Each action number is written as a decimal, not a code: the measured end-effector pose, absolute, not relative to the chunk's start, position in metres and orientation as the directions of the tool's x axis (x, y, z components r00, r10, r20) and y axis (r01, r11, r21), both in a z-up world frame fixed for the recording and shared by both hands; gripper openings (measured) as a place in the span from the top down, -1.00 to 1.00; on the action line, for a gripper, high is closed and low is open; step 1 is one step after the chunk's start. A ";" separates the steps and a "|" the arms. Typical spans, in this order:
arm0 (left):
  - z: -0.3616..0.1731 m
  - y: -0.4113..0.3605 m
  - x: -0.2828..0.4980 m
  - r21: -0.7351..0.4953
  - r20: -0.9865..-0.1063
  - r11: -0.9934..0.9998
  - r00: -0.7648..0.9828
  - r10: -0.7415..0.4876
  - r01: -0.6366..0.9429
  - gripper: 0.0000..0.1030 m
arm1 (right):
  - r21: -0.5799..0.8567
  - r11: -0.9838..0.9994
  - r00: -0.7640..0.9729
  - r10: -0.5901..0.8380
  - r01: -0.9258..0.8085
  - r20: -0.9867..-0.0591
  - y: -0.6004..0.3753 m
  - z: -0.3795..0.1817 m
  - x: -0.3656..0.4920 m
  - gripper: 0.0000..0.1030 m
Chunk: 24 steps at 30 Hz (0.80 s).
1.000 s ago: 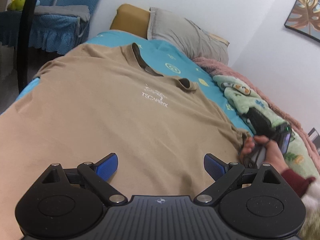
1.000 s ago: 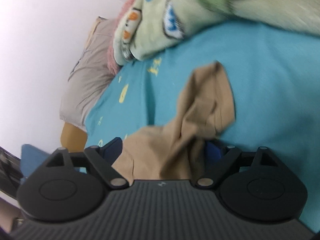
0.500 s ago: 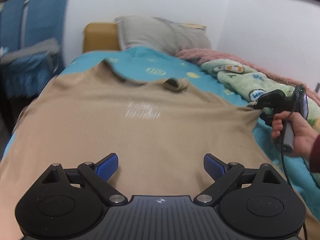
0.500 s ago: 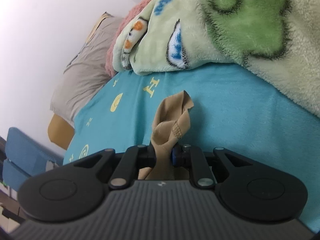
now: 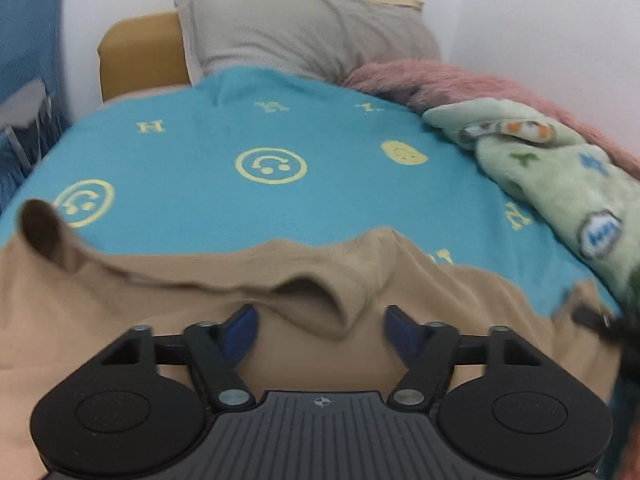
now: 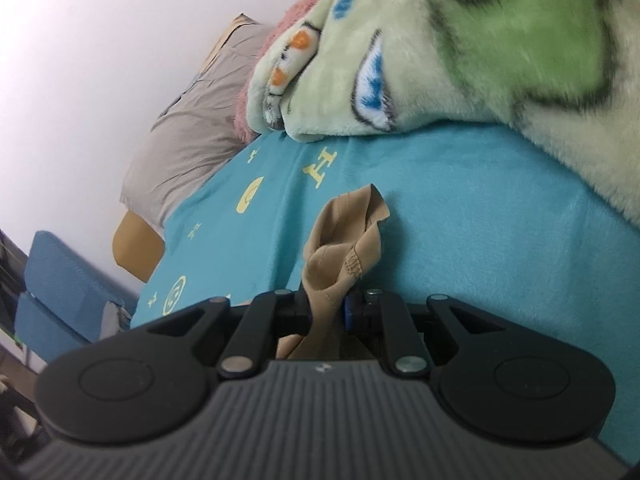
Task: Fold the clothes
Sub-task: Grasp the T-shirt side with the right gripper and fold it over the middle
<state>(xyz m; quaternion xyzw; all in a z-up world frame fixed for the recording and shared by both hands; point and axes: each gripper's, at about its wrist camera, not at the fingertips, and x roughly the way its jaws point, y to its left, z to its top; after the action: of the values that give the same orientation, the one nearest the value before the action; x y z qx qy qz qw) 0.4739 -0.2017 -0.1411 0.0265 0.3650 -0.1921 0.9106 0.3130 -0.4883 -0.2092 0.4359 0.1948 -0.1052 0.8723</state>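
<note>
A tan T-shirt (image 5: 132,304) lies on the blue bed sheet (image 5: 224,204). In the left wrist view its neck edge fills the lower half, with a raised fold of the collar (image 5: 340,300) between my fingers. My left gripper (image 5: 320,328) is open, its blue pads on either side of that fold. My right gripper (image 6: 329,307) is shut on a bunched corner of the tan T-shirt (image 6: 344,240), which sticks out past the fingertips above the sheet (image 6: 460,216).
A grey pillow (image 5: 304,36) and a yellow headboard (image 5: 136,48) are at the bed's far end. A green cartoon blanket (image 5: 556,172) and a pink one (image 5: 460,80) lie along the right side. A blue chair (image 6: 60,276) stands beside the bed.
My left gripper moved forward up the shirt to the collar and its jaws narrowed around a fold. My right gripper closed on the shirt corner and stayed shut on it.
</note>
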 end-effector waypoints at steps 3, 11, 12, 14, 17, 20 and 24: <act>-0.145 -0.217 0.500 -0.047 -0.675 0.942 0.684 -0.276 0.333 0.80 | 0.722 0.602 0.908 -0.014 0.342 -0.418 -0.488 -0.213 0.316 0.68; -0.127 -0.230 0.520 -0.005 -0.646 0.964 0.735 -0.207 0.267 0.26 | 0.683 0.644 0.912 -0.055 0.344 -0.407 -0.479 -0.193 0.321 0.68; -0.124 -0.226 0.511 -0.013 -0.647 0.961 0.730 -0.220 0.278 0.06 | 0.674 0.650 0.909 -0.066 0.351 -0.410 -0.477 -0.187 0.321 0.68; -0.114 -0.211 0.478 -0.011 -0.646 0.951 0.723 -0.243 0.310 -0.12 | 0.661 0.654 0.905 -0.087 0.368 -0.417 -0.473 -0.176 0.320 0.68; -0.101 -0.175 0.398 0.065 -0.620 0.930 0.745 -0.247 0.363 -0.42 | 0.607 0.696 0.896 -0.122 0.384 -0.426 -0.464 -0.154 0.318 0.68; -0.089 -0.122 0.307 0.112 -0.614 0.933 0.762 -0.205 0.342 -0.50 | 0.494 0.781 0.889 -0.164 0.381 -0.426 -0.445 -0.129 0.314 0.68; -0.073 -0.048 0.202 -0.011 -0.662 0.974 0.728 -0.176 0.226 -0.57 | 0.336 0.872 0.887 -0.204 0.357 -0.413 -0.412 -0.095 0.312 0.68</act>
<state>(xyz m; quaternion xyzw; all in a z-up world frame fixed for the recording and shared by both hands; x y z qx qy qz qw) 0.2025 -0.0481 -0.0734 0.0352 0.3524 -0.1082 0.9289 0.3122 -0.4118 -0.0949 0.2059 0.1857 -0.1476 0.9494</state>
